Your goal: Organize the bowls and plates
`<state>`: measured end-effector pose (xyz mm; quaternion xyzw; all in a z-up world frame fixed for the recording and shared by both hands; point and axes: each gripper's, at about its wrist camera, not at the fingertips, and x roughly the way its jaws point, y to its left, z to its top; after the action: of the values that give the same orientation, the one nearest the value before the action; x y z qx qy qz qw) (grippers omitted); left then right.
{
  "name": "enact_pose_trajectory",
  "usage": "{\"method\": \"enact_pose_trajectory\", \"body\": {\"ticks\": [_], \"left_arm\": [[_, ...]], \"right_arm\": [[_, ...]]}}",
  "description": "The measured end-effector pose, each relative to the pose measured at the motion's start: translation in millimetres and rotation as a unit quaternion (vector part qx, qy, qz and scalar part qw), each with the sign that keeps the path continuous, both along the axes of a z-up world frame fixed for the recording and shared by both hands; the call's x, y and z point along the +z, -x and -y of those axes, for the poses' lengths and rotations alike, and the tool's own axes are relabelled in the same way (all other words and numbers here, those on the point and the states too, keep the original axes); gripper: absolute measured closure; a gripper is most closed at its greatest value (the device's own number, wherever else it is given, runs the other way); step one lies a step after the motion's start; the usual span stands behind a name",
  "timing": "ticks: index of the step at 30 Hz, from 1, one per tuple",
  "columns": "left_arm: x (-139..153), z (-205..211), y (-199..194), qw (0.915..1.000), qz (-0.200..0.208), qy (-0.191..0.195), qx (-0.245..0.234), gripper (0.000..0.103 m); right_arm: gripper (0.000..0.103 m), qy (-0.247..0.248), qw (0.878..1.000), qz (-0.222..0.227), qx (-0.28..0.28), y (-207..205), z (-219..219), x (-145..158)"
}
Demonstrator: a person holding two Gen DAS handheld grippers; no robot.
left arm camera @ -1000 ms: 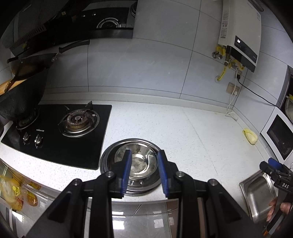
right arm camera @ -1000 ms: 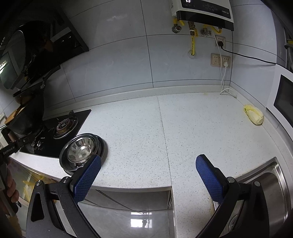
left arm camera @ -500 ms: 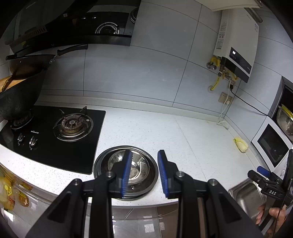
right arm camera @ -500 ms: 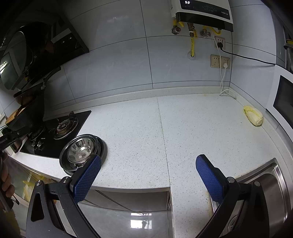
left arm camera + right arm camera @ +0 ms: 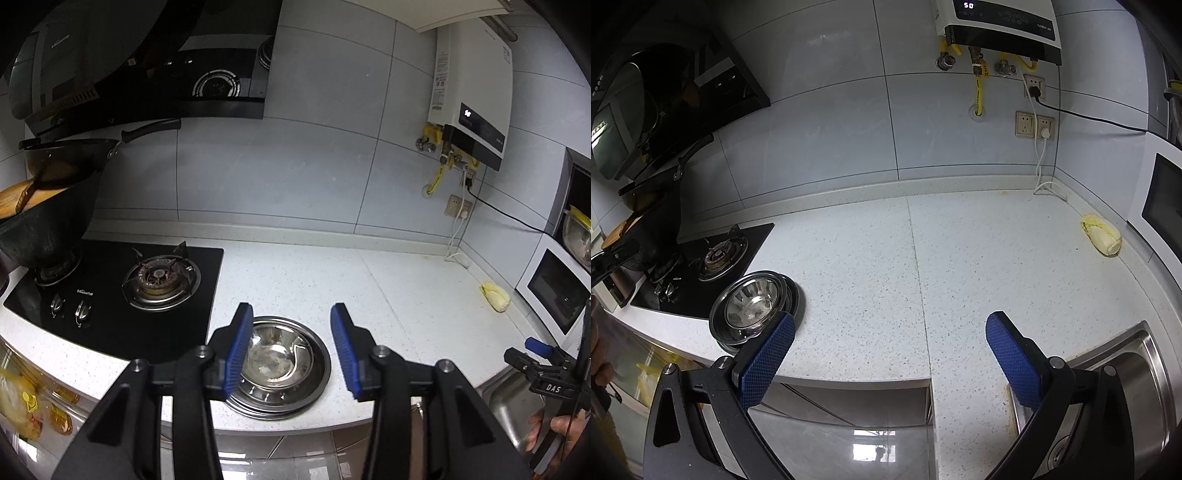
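Tabletop (image 5: 960, 258) right of the stacked steel bowls (image 5: 753, 310) lies bare through to the cabbage piece (image 5: 1102, 238); the stove (image 5: 709, 266) borders the bowls' left.

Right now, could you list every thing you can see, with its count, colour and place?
steel dishes: one nested stack, silver, counter front edge beside hob
hob: one, black, counter left
wok: one, black, on far-left burner
cabbage piece: one, pale yellow, counter right, near oven
sink: one, steel, front right
water heater: one, white and black, on wall
left tool: one, black with blue pads, opening above the dishes, holding nothing
right tool: one, same colours, open over counter edge
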<state>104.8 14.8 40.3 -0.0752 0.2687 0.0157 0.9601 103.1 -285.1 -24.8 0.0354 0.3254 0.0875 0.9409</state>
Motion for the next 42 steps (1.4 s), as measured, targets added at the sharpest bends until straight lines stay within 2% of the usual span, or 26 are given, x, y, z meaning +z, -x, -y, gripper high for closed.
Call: {"method": "enact_pose_trajectory", "body": {"ticks": [4, 8, 19, 25, 32, 42], "left_arm": [[6, 5, 0, 0.9997, 0.004, -0.025, -0.002, 0.061], [7, 8, -1, 0.9996, 0.005, -0.025, -0.011, 0.061], [17, 19, 5, 0.9972, 0.028, -0.063, -0.026, 0.061], [21, 19, 9, 0.996, 0.04, -0.07, -0.039, 0.061], [24, 11, 14, 0.9966, 0.038, -0.064, -0.034, 0.061], [26, -8, 26, 0.9976, 0.012, -0.061, -0.031, 0.061]], "right_arm": [[0.001, -0.003, 1.0, 0.005, -0.007, 2, 3, 2], [0.001, -0.01, 1.0, 0.011, -0.023, 5, 9, 5], [0.001, -0.021, 0.998, 0.009, -0.055, 14, 20, 8], [0.001, -0.021, 0.998, 0.004, -0.067, 18, 22, 10], [0.001, 0.026, 0.999, -0.003, -0.04, 20, 7, 10], [0.001, 0.051, 0.998, 0.0, 0.023, 18, -28, 7]]}}
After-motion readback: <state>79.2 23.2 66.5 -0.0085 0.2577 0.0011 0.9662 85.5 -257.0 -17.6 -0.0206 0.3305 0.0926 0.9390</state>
